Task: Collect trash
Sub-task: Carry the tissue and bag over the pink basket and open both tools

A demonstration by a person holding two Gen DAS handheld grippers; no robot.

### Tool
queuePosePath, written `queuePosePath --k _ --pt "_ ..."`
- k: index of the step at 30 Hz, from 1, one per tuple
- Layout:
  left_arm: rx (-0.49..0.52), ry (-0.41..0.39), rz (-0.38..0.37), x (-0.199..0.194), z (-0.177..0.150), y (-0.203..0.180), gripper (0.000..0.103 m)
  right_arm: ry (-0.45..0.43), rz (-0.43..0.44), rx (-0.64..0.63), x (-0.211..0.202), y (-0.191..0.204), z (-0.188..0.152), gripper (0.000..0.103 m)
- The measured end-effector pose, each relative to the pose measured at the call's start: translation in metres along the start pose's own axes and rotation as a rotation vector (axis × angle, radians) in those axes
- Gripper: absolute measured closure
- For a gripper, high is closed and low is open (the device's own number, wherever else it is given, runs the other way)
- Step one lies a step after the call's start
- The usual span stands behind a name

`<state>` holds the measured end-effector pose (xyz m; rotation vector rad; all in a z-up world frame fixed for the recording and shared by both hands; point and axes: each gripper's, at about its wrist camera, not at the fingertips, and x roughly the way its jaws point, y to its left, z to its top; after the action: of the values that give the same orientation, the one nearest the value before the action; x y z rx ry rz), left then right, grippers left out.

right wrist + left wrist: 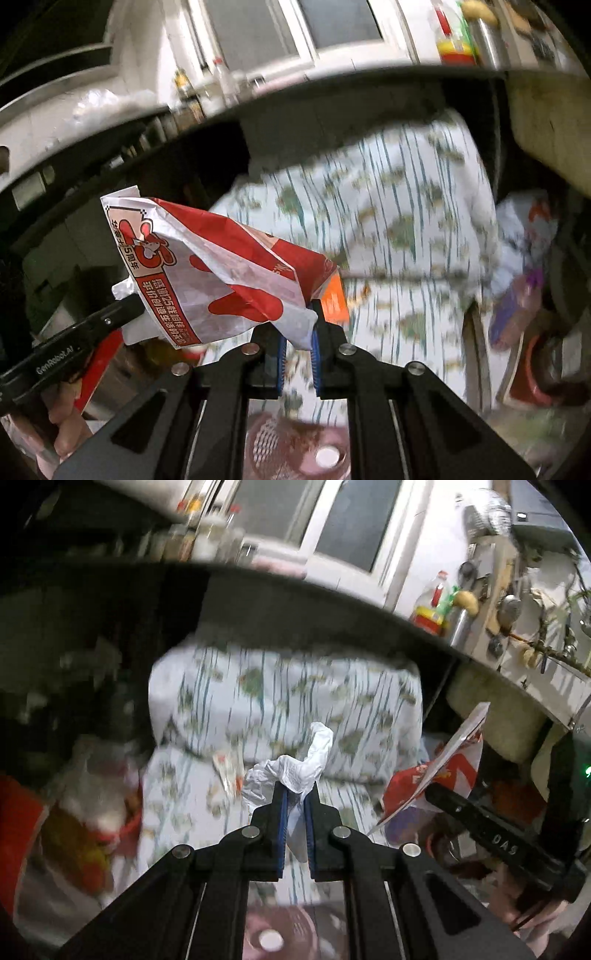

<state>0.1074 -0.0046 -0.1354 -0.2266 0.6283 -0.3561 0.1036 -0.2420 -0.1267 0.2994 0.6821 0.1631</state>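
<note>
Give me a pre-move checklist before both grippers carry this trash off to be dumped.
1. Left gripper shut on the white crumpled tissue: ok.
2. Right gripper shut on the red-and-white paper bag: ok, though it pinches only a corner.
3. Bag clear of the left gripper: not ok, it overlaps that gripper's tip in the right wrist view.
4. Trash bin in sight: not ok, none shows.
5. More trash left on the patterned cloth: cannot tell, too blurred.
</note>
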Motion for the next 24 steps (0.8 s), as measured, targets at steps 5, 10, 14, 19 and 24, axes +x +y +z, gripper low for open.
queuePosePath --k 5,10,14,19,24 --pt "-0.005 0.111 0.044 0.015 -0.027 0.011 0.093 0.078 -0.014 0.003 0.019 -0.005 -0.037 0.092" --pt "-0.076 0.212 0.042 0.039 -0.054 0.034 0.093 0.231 -0.012 -0.01 0.054 -0.007 -0.076 0.092" --pt "-0.125 0.304 0.048 0.066 -0.075 0.054 0.093 0.336 -0.042 -0.067 0.081 -0.005 -0.107 0.092" --pt "-0.107 0.418 0.112 0.103 -0.109 0.063 0.093 0.448 -0.081 -0.118 0.11 -0.006 -0.141 0.092" --pt "-0.09 0.496 0.096 0.123 -0.129 0.064 0.093 0.609 -0.065 -0.083 0.146 -0.015 -0.175 0.092"
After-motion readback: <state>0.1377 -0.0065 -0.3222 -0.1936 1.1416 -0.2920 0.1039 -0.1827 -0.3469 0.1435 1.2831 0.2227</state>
